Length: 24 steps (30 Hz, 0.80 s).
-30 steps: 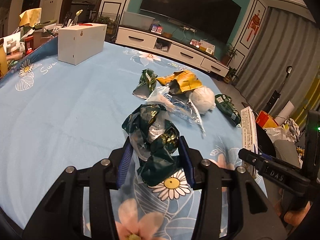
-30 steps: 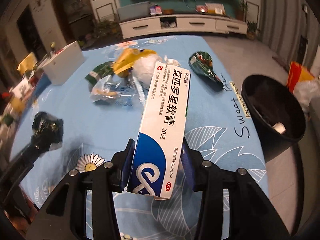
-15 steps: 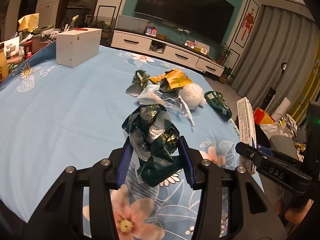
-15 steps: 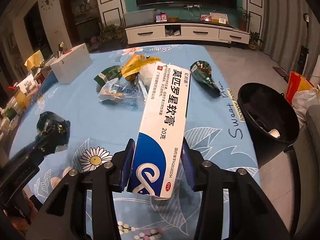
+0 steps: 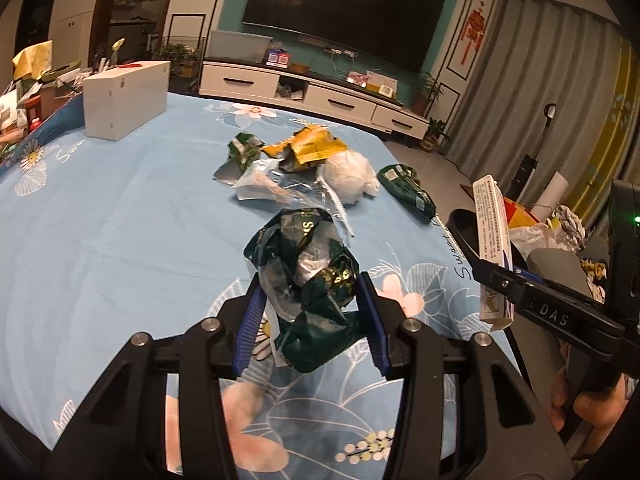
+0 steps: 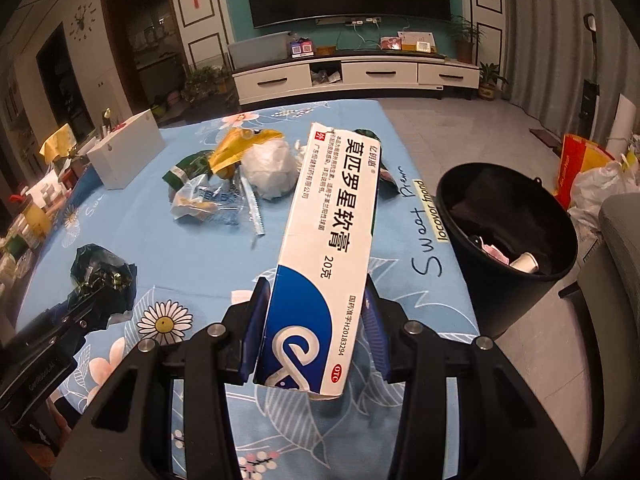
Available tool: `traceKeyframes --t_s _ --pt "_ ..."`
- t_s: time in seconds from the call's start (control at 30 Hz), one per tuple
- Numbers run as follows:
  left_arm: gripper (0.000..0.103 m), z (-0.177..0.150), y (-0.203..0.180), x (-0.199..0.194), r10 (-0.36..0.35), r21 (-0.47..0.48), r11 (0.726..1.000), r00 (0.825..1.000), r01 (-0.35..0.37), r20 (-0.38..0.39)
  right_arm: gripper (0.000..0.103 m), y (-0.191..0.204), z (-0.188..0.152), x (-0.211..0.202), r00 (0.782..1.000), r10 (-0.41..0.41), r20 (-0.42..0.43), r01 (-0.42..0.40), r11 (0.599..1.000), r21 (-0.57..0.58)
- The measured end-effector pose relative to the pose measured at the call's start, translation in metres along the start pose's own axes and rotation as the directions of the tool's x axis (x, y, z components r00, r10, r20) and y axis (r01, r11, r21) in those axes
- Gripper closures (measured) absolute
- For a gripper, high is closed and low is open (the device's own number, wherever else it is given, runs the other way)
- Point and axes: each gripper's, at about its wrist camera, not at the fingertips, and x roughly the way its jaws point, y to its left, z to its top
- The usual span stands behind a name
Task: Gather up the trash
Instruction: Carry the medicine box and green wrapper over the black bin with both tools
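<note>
A crumpled green wrapper (image 5: 308, 280) is pinched by the left gripper (image 5: 310, 320); an ointment box (image 6: 324, 256) is clamped by the right gripper (image 6: 316, 328), the black bin (image 6: 508, 240) at two o'clock.

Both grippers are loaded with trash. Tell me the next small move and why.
Probably carry the right gripper sideways until it hangs over the black bin, then release. It is clamped on the ointment box, the bin stands open beside the table edge, and the left gripper with its crumpled green wrapper is farther off.
</note>
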Motion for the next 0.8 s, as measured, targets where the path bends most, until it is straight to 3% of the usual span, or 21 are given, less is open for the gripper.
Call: traceKeyframes --t_s 0.37,0.8 --pt "0.056 0.005 -0.045 0.017 -0.026 0.112 0.993 1.000 0.026 -0.002 0.058 -0.042 0.004 -0.002 0.999 -0.019 0.046 0.015 0.997 0.079" --pt "0.056 0.031 -0.113 0.044 -0.076 0.247 0.966 0.997 0.077 -0.012 0.058 -0.115 0.020 -0.008 0.991 -0.074 0.113 0.047 0.974 0.222"
